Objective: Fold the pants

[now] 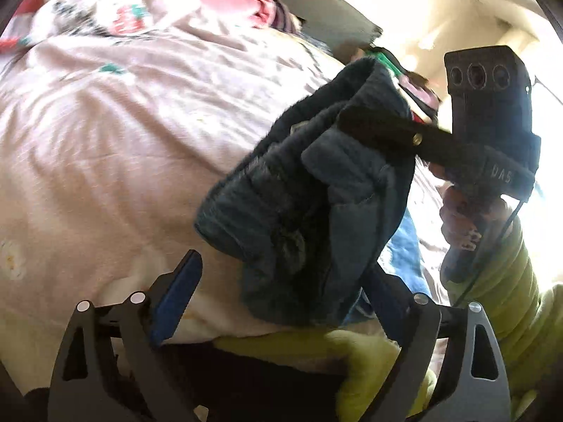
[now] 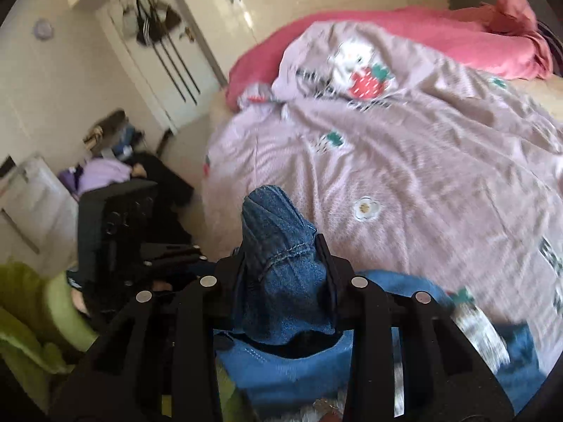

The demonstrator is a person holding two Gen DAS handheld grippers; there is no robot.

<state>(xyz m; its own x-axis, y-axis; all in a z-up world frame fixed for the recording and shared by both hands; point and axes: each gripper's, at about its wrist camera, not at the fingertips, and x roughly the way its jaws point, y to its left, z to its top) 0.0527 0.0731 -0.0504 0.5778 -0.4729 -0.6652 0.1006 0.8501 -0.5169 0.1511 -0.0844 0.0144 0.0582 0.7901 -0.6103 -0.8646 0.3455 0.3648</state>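
Over bed (image 2: 404, 161) | right gripper (image 2: 281, 274) clamps pants (image 2: 281, 281) | label "UAS"

The pants (image 2: 281, 274) are showing coarse blue denim with stitched seams. The right tongs (image 2: 283, 263) are looking like matt black plastic with shiny metal rivets. The quilt (image 2: 404, 147) on the bed is looking like soft, wrinkled printed cotton.

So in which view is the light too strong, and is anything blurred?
Left wrist view: window glare whitens the upper right behind the right gripper, which holds the blue denim pants; motion blur on the pale pink printed quilt. Right wrist view: even light, slight blur, fisheye bending.
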